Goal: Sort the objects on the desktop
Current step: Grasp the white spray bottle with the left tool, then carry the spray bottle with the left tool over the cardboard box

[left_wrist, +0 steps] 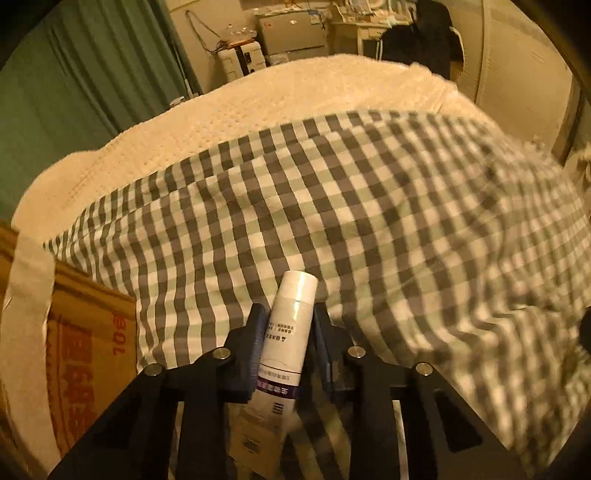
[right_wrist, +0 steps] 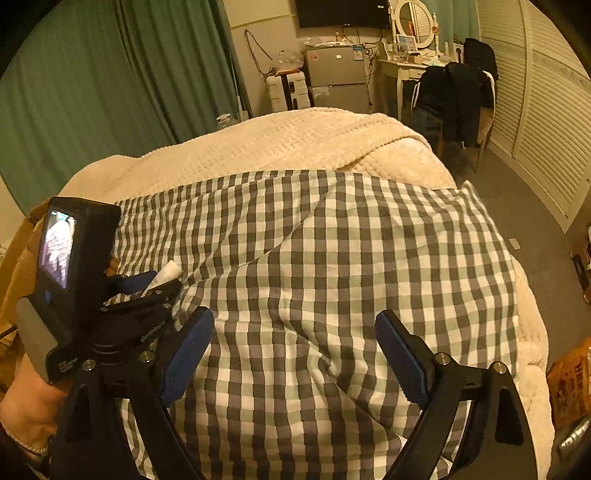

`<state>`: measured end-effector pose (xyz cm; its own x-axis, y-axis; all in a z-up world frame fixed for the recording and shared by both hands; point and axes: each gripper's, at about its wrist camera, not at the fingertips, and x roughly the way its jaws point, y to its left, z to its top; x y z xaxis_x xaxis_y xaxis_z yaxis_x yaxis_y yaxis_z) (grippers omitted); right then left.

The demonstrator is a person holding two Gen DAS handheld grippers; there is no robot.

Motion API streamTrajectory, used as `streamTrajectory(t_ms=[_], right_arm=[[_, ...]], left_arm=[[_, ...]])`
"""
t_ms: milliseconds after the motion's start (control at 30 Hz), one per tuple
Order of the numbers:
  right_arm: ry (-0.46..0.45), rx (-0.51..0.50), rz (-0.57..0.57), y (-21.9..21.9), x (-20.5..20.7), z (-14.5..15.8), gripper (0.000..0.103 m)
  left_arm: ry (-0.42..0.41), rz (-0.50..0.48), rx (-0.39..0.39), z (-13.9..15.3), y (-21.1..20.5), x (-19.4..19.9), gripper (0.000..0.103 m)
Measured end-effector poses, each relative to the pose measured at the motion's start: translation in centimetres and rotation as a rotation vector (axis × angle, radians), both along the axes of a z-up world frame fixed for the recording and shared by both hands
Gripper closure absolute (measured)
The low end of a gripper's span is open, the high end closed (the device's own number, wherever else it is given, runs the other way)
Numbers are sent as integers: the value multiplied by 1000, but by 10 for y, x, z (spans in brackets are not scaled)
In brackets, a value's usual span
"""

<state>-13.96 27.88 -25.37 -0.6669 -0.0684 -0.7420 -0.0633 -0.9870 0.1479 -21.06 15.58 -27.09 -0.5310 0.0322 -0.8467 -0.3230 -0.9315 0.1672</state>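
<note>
A bed (right_wrist: 369,133) fills both views, a cream knitted blanket (right_wrist: 295,136) at its far end and a grey-and-white checked cover (right_wrist: 332,258) spread over the near part, rumpled into soft folds. Beyond it stand green curtains (right_wrist: 110,74), a small grey fridge (right_wrist: 334,74), a dressing table with a round mirror (right_wrist: 410,18) and a chair hung with dark clothes (right_wrist: 461,99), all in warm, dim light. At the bed's left edge sits a cardboard box (left_wrist: 88,354) with red print, probably the place things are being sorted into. The left claw (left_wrist: 290,321) is closed on a white tube (left_wrist: 291,332) with a purple band, gripping it about mid-length so the cap end points forward over the checked cover; holding it lifted like this suits carrying it across to wherever it belongs. The right claw (right_wrist: 295,354) hangs above the cover with its blue pads (right_wrist: 399,354) spread wide and nothing between them, likely free for the next item. In the right wrist view the left device shows at the far left, its small screen (right_wrist: 57,247) lit.
</note>
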Motion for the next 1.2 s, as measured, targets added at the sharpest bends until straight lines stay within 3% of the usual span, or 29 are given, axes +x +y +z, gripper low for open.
streamTrajectory(t_ms=[167,300,567,900,1200], right_arm=[[40,5,-11,0,15,12,14],[84,3,-34,-1,45,29,22],[214,-24,-90,6,110,103,25],[371,-3,-74,-32,162,203,25],[462,2,-2,-95,180,264,25]], left_arm=[[38,9,88,41,-9,26,80],[50,5,178,77,-17,52,80],[127,-38,321,162,-31,104,80],[303,-76,364,258,-70,173,80],[428,-44,374,312,-128,211,80]])
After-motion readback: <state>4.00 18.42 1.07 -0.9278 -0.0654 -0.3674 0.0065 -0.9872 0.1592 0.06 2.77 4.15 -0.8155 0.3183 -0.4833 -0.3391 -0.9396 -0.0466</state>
